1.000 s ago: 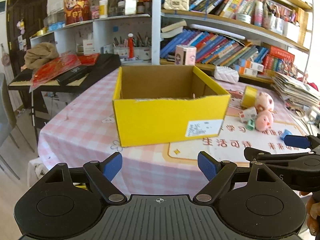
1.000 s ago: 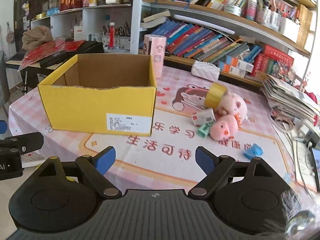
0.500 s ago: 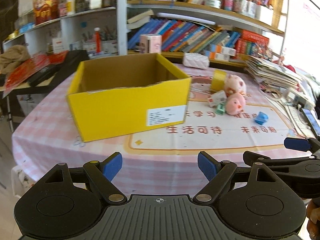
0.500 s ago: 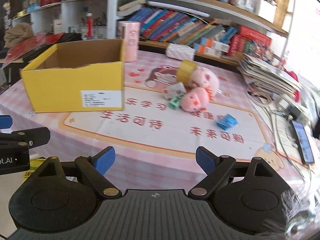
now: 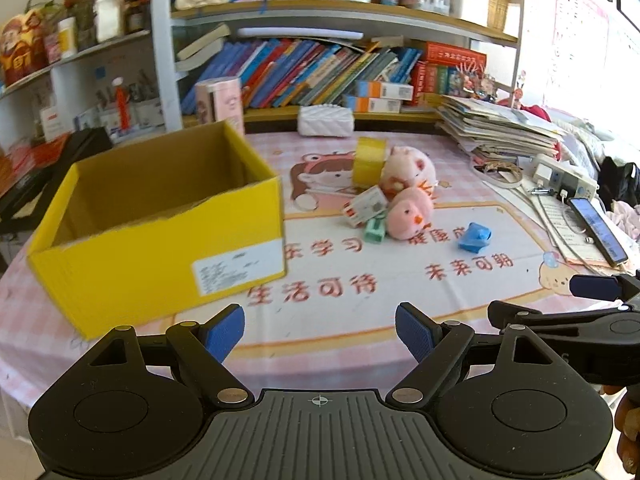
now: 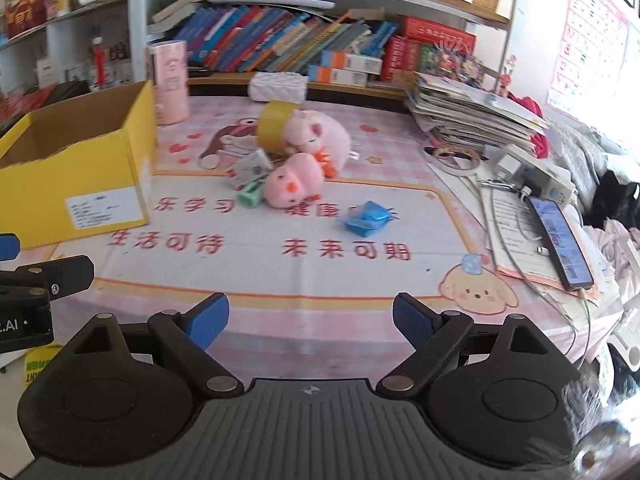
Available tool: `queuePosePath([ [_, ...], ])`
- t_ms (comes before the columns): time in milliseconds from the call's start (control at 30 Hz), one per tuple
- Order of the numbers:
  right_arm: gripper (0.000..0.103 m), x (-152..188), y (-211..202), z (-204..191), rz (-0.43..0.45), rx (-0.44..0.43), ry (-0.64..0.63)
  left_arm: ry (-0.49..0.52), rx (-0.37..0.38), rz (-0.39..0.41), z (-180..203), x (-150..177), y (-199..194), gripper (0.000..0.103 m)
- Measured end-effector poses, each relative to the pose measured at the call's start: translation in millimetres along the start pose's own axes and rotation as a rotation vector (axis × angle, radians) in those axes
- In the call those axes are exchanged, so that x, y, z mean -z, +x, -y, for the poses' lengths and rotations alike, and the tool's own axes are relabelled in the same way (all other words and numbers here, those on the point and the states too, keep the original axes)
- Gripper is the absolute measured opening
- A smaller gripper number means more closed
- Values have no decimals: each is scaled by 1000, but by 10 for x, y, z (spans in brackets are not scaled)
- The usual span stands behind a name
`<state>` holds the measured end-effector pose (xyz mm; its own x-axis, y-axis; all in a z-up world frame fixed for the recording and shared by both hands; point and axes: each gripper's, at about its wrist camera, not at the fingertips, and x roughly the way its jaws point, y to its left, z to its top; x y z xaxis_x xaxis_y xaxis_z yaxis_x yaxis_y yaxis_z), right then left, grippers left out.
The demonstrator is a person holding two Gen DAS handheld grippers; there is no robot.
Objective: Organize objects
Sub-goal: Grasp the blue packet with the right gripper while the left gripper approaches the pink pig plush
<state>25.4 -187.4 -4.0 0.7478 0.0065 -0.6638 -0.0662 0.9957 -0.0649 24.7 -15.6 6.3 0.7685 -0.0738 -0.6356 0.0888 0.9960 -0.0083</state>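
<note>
Nearest in each wrist view are that hand's own tongs. The left tongs (image 5: 320, 330) stand apart with nothing between the blue pads, and so do the right tongs (image 6: 310, 322); both hang over the near edge of the bench (image 5: 48, 344), which carries a pink checked cloth.

The landmark is the yellow cardboard box (image 5: 160, 248), open on top. The left view looks into it and shows only bare cardboard walls; the right view catches just its right end and white label.

To the right of the box lies a cluster: a small green piece (image 6: 250, 194) and a small white printed box (image 6: 252, 168) beside a small pink plush pig (image 6: 294, 184), with a larger pink plush (image 6: 320, 138) and a yellow tape roll (image 6: 272, 128) touching behind them. A blue crumpled object (image 6: 366, 218) lies alone, further right of the box and nearer.

Only the right view shows the phone (image 6: 560, 240) fully, with its cable, far right of the box. Behind the box stands a pink canister (image 6: 170, 80), with a white quilted pouch (image 5: 326, 126) and bookshelves (image 5: 320, 68) beyond.
</note>
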Motion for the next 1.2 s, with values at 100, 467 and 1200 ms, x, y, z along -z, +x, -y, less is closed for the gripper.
queuePosePath([
  [100, 89, -99, 94, 135, 2, 6, 21, -4, 9, 6, 73, -107, 108, 85],
  [467, 89, -425, 572, 559, -34, -10, 16, -44, -2, -9, 332, -376, 549, 90],
  [1200, 60, -796, 1729, 917, -191, -225, -59, -73, -112, -112, 696, -679, 1213, 90],
])
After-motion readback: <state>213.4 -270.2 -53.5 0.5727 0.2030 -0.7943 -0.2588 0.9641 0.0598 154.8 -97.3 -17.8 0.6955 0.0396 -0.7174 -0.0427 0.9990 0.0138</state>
